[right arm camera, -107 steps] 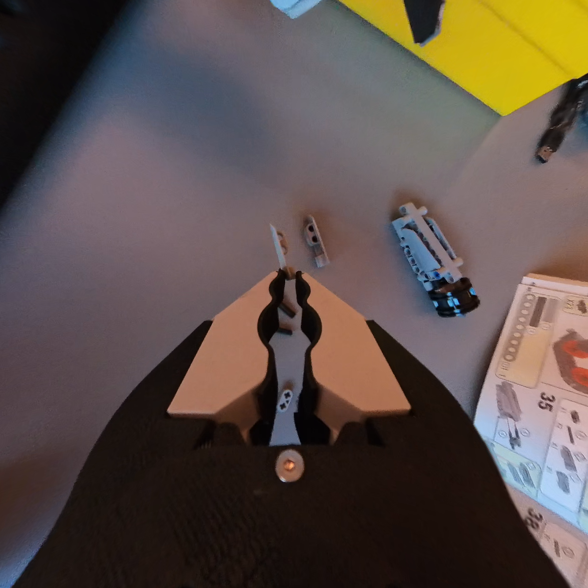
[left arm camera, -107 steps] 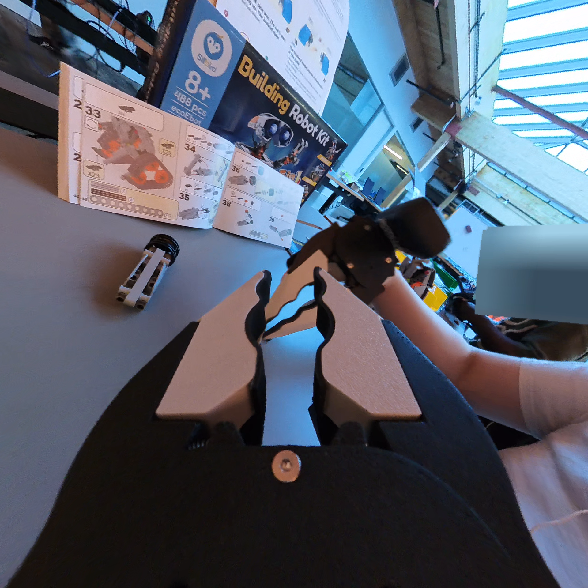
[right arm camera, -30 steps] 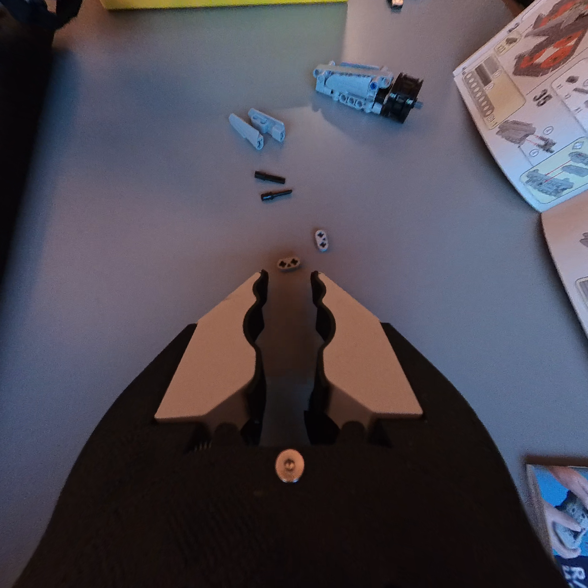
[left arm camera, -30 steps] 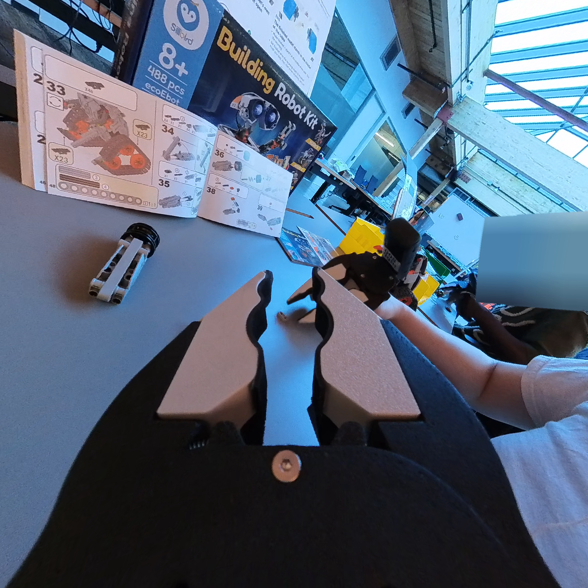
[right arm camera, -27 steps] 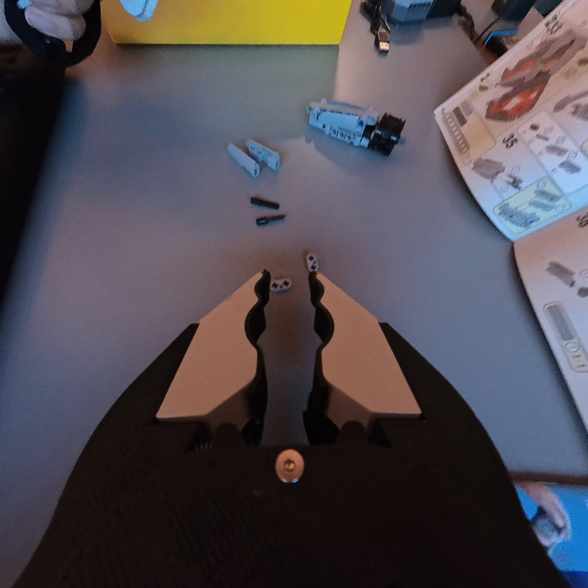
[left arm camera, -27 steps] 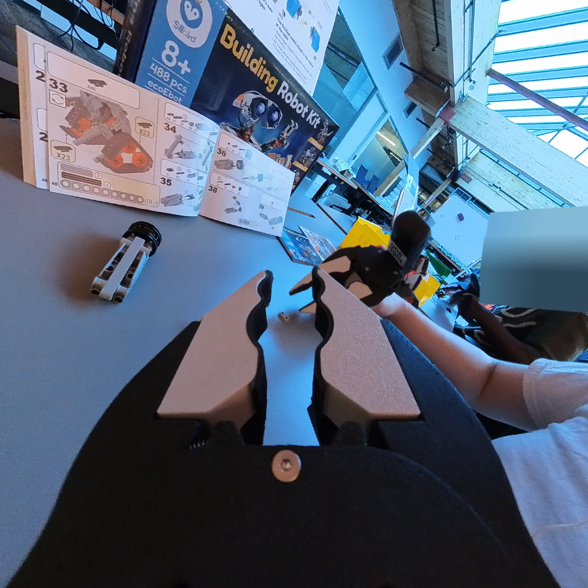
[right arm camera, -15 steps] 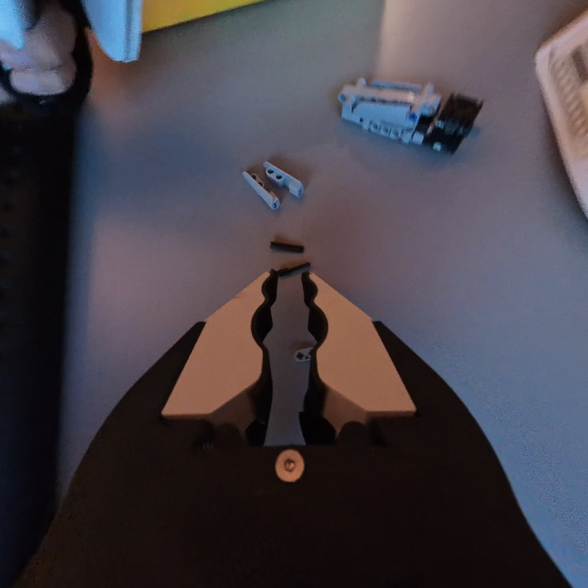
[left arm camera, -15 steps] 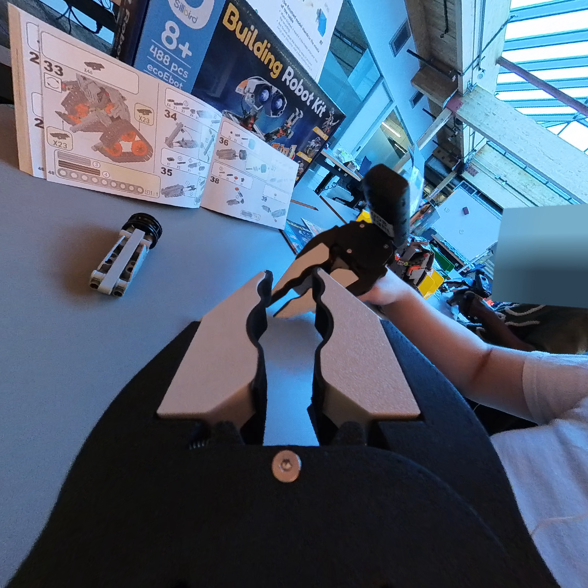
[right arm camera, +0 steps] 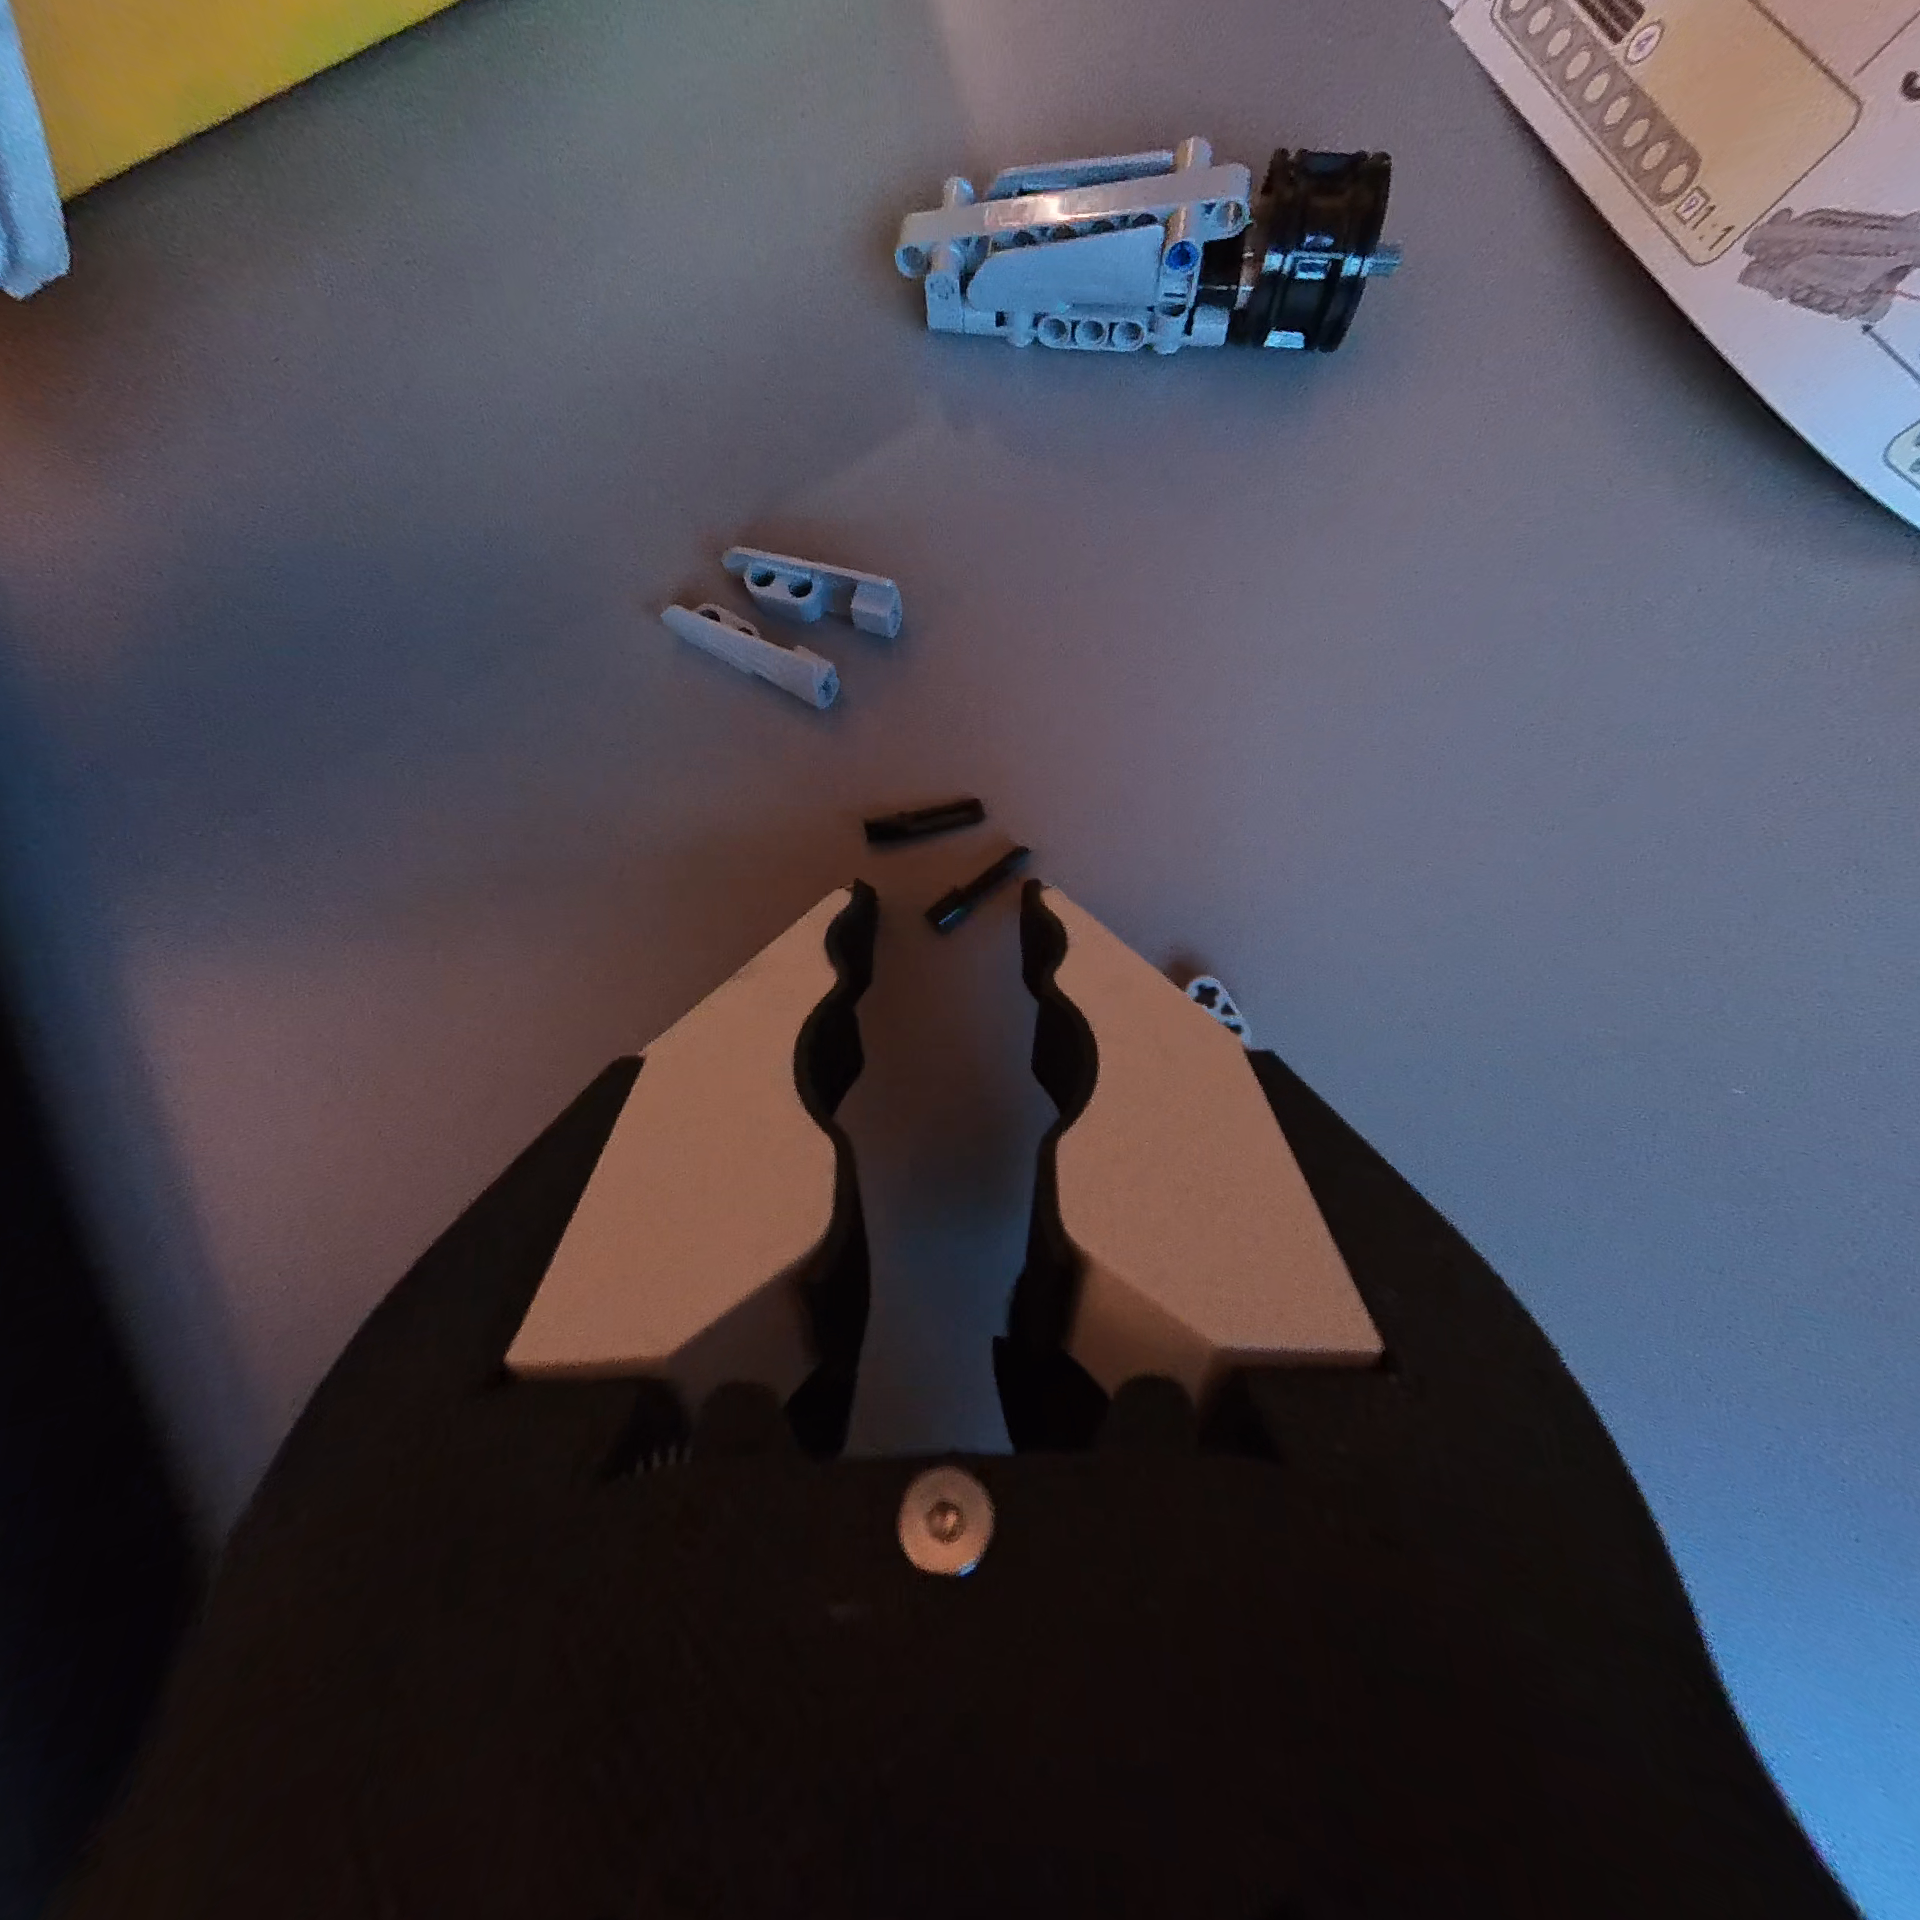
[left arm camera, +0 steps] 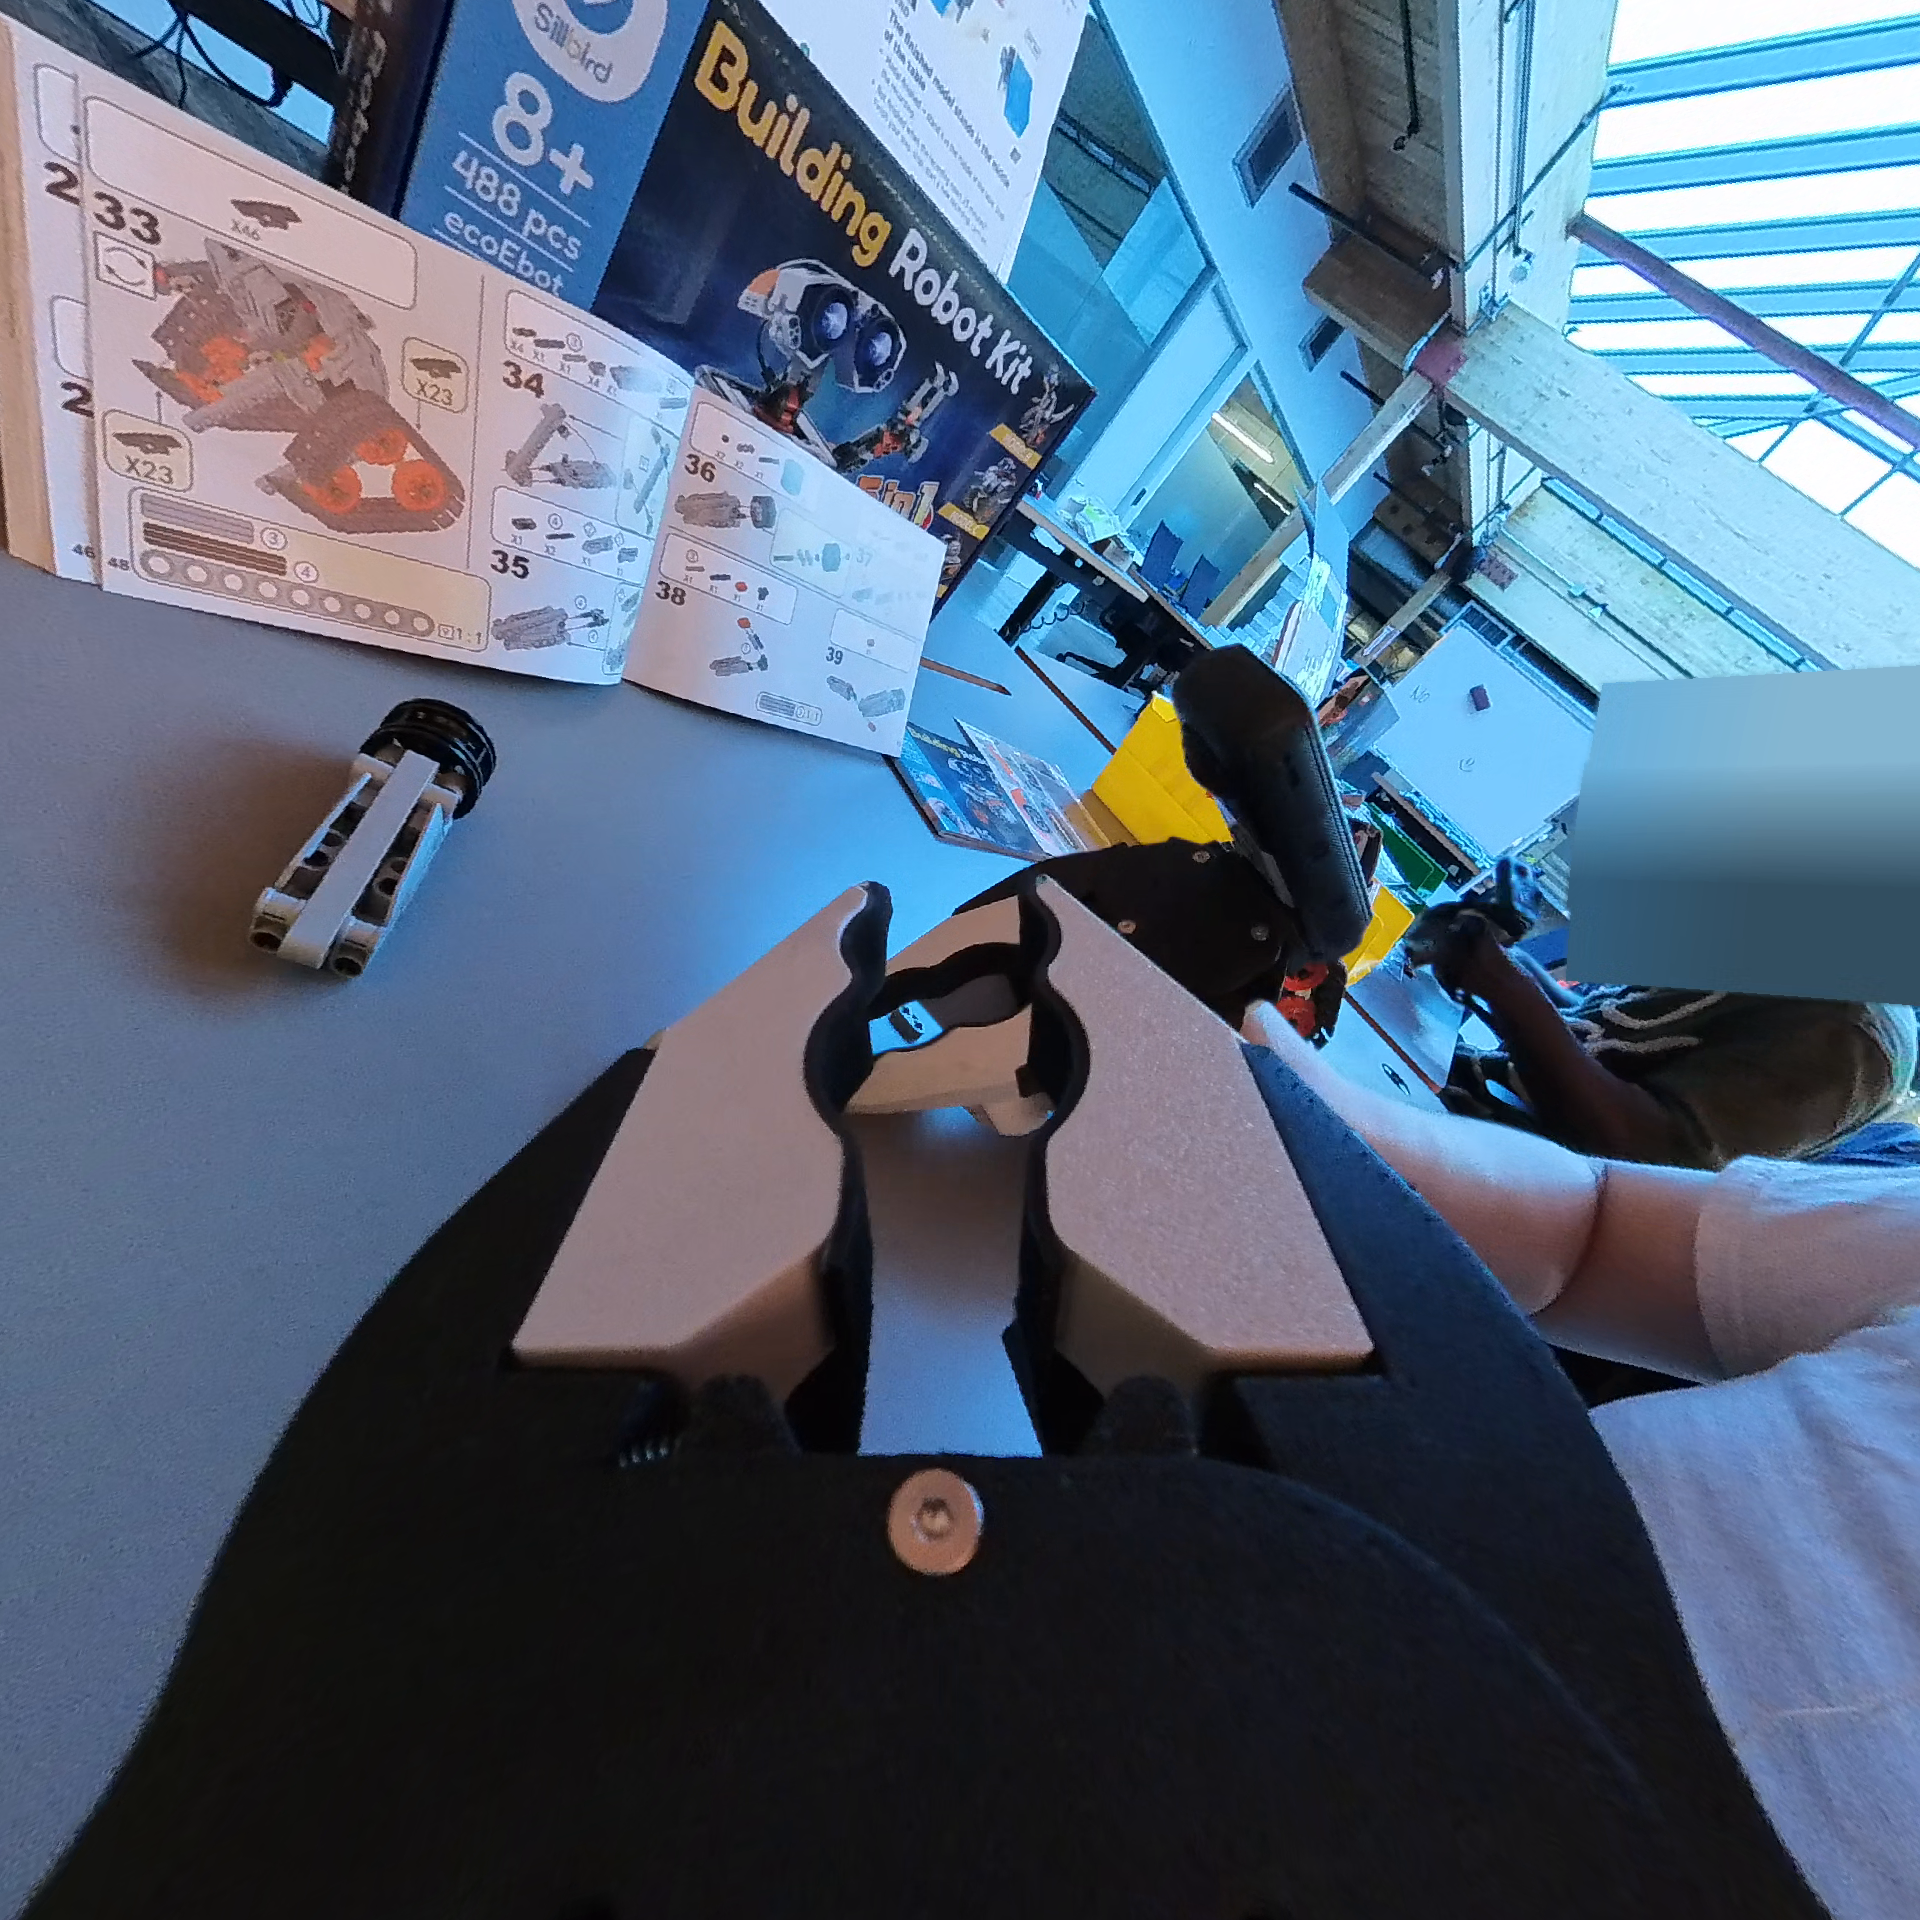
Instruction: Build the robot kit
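Note:
My right gripper (right arm camera: 943,896) is open and empty, low over the grey table (right arm camera: 1455,727). A short black pin (right arm camera: 977,888) lies just ahead, between its fingertips. A second black pin (right arm camera: 925,819) lies a little farther on. A small grey two-hole connector (right arm camera: 1216,1003) lies beside its right finger. Two grey angled pieces (right arm camera: 810,592) lie side by side beyond the pins. My left gripper (left arm camera: 951,894) is open and empty above the table. It points at the right gripper (left arm camera: 1195,914), whose fingers (left arm camera: 966,1049) show through its gap.
A grey brick assembly with a black wheel (right arm camera: 1122,260) lies farther back; it also shows in the left wrist view (left arm camera: 364,842). An open instruction booklet (left arm camera: 416,468) leans on a kit box (left arm camera: 779,208). A yellow bin (right arm camera: 208,62) stands at the far left. A person's arm (left arm camera: 1455,1195) reaches in from the right. About 15 centimeters separates my left fingertips from my right.
My right gripper has moved forward past the small connectors to the black pins and widened a little. The nearer pin now lies at a slant. The left gripper has stayed open.

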Demonstrator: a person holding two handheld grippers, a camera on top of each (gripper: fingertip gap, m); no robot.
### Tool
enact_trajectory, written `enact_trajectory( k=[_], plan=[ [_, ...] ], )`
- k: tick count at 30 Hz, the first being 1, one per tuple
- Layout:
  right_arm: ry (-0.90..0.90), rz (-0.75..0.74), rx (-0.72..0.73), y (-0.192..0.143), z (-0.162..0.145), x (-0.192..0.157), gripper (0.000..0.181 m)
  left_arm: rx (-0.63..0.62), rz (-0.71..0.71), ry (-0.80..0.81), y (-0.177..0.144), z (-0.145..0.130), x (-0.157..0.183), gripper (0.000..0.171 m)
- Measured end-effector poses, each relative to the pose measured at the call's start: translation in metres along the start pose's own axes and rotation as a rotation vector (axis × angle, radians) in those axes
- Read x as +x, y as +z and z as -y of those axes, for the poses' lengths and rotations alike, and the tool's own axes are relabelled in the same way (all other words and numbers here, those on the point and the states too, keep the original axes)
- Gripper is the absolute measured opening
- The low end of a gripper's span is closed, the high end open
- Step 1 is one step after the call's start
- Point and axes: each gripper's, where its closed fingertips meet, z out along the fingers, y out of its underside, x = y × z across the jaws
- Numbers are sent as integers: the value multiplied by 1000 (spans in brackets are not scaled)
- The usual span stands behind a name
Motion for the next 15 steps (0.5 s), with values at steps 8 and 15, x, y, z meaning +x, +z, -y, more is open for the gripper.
enact_trajectory(
  k=[8,15],
  plan=[
    [-73,118,23,-18,-9,-1,4,-5,-10,-11,1,-2,0,23],
    [-298,167,343,-86,-15,-2,2,-172,-133,103,23,-35,34,26]
  ],
)
